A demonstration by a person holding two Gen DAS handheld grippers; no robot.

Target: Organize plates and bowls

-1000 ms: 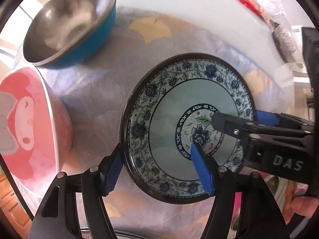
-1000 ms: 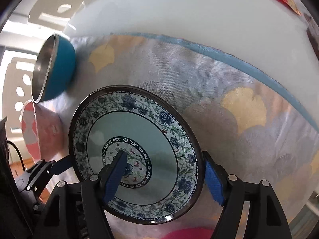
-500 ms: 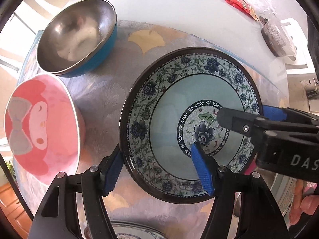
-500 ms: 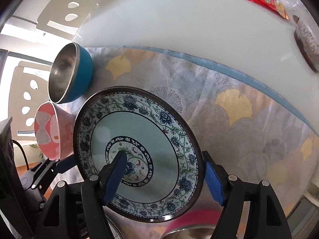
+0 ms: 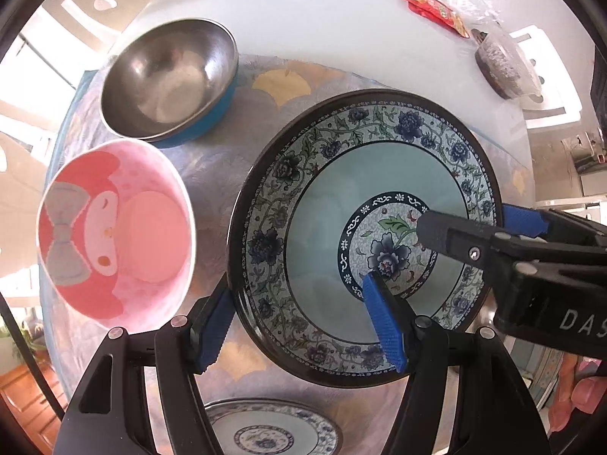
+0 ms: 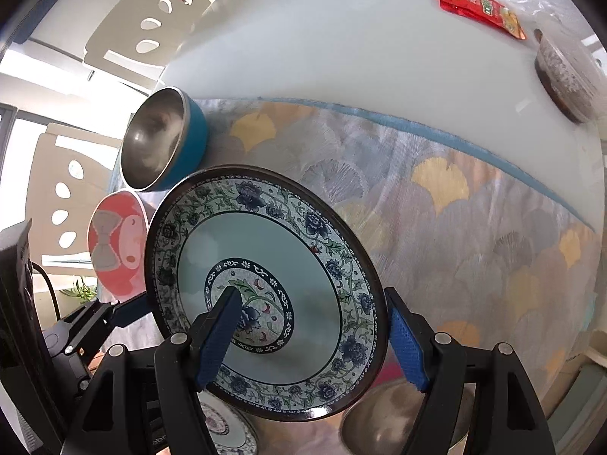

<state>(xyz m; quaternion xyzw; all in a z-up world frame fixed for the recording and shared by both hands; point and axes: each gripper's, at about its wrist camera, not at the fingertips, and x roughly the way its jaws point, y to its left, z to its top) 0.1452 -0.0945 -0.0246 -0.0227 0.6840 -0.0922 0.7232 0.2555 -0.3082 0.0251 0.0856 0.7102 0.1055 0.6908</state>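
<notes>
Floral plate [image 5: 379, 204] is gripped at 9 and 3 o'clock rims by the left claw [image 5: 303, 326] and right claw [image 6: 315, 341], above the surface [image 6: 341, 45].

Your white surface [image 6: 341, 38] carries a ginkgo-patterned cloth [image 6: 474, 227], red snack packets [image 6: 478, 3] and a dark wrapped bowl [image 6: 565, 76]. On the cloth sit a steel-lined blue bowl [image 5: 167, 79] and a pink cartoon bowl [image 5: 114, 231].

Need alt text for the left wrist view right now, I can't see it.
Both grippers, left gripper and right gripper, grip opposite sides of a blue floral plate above a patterned cloth. Beside it sit a pink cartoon bowl and a steel bowl.
</notes>
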